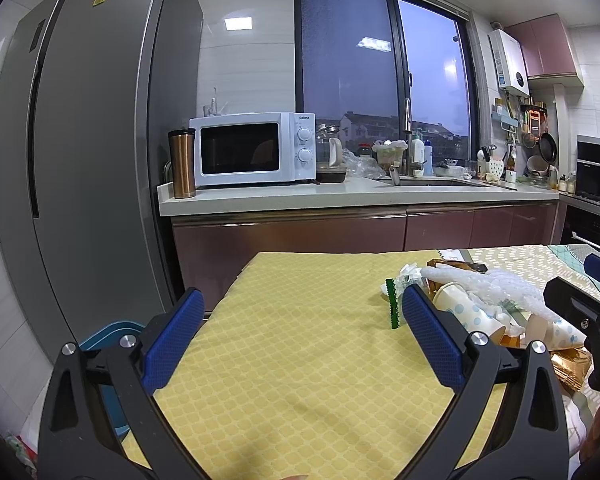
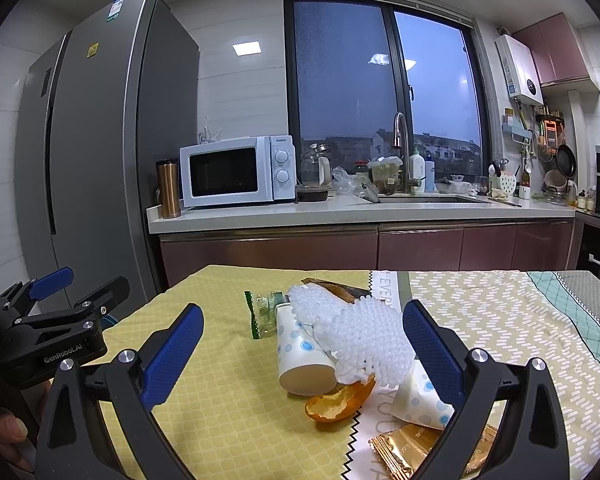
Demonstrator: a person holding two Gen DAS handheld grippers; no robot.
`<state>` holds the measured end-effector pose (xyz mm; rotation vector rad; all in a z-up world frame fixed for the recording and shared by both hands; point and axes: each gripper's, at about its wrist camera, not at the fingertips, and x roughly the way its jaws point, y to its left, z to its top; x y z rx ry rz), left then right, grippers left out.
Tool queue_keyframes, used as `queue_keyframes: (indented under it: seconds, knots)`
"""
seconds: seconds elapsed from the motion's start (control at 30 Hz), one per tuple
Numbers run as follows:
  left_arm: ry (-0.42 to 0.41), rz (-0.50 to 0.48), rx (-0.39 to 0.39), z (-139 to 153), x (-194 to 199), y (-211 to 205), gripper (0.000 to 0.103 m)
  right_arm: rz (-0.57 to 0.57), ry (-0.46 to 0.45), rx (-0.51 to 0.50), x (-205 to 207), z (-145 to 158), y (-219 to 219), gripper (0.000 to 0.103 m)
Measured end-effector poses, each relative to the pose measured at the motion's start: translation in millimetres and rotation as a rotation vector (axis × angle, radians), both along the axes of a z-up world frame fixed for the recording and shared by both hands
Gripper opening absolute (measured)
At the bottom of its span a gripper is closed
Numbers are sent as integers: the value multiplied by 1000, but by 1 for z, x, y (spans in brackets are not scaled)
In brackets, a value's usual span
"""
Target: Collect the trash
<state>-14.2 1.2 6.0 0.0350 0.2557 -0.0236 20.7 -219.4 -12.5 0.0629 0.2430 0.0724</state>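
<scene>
A trash pile lies on the table in the right wrist view: a dotted paper cup (image 2: 300, 356) on its side, white foam netting (image 2: 360, 332) draped over it, orange peel (image 2: 340, 400), a second cup (image 2: 420, 400), a gold wrapper (image 2: 412, 452) and a green-edged wrapper (image 2: 256, 316). My right gripper (image 2: 303, 312) is open above and just short of the pile, holding nothing. My left gripper (image 1: 302, 296) is open over bare yellow cloth, left of the pile, with the cup (image 1: 464, 308) and netting (image 1: 496, 284) beyond its right finger. Each gripper also shows in the other's view: left gripper (image 2: 80, 284), right gripper (image 1: 568, 276).
The table wears a yellow cloth (image 1: 300, 380) on the left and a patterned cloth (image 2: 500, 320) on the right. A blue container (image 1: 112, 330) stands below the table's left edge. Behind are a grey fridge (image 1: 92, 140), a counter with microwave (image 1: 252, 150) and a sink.
</scene>
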Motion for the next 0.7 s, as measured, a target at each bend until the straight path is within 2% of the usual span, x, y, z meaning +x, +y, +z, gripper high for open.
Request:
queue_keyframes:
  seconds: [0.7]
  knots:
    - [3,-9,-2,-1,1,-4,97,14,3,6,2,1,-3,96]
